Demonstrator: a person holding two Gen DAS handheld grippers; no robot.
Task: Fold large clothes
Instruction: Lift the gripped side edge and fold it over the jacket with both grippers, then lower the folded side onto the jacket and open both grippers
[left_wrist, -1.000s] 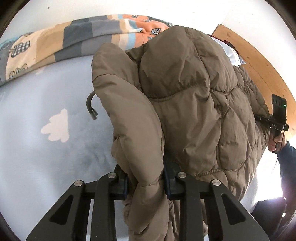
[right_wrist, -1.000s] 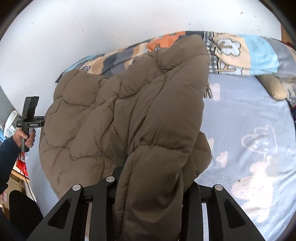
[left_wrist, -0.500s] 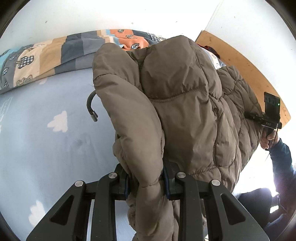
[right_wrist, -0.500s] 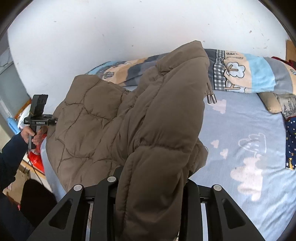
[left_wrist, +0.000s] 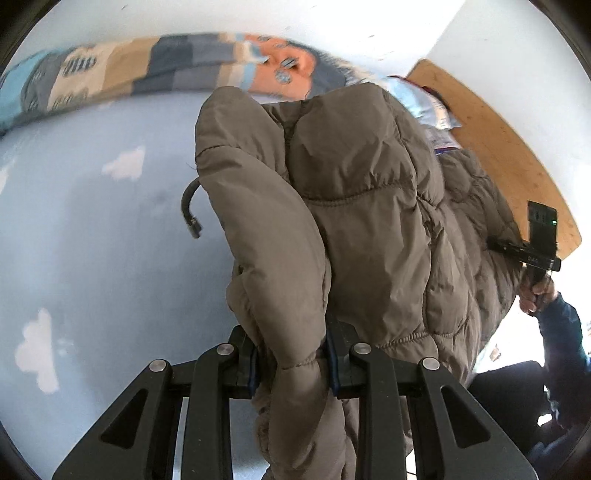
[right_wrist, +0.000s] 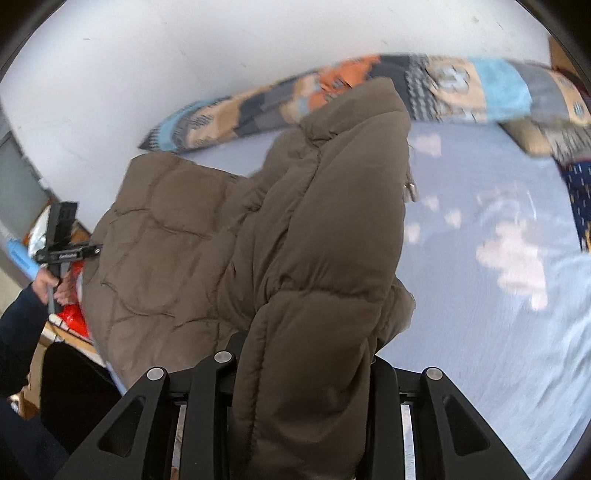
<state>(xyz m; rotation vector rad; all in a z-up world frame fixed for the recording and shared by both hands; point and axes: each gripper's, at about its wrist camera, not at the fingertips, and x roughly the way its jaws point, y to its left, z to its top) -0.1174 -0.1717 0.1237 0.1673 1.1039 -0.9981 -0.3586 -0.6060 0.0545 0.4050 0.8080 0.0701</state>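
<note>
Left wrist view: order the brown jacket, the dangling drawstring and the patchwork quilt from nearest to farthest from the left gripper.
1. Brown jacket: clamped in the left gripper.
2. Drawstring: hanging off the jacket's left edge, above the blue sheet.
3. Patchwork quilt: along the wall at the far side of the bed.

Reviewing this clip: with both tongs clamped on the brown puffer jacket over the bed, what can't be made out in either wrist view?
- Right tongs: pads and fingertips hidden under the puffer jacket, right wrist view.
- Jacket's lower end: cut off by the bottom edge, left wrist view.
- Patchwork quilt pattern: motion-blurred in both views.
- Jacket's far side: hidden behind its own bulk.
- Drawcord tip: too small to read its detail.
</note>
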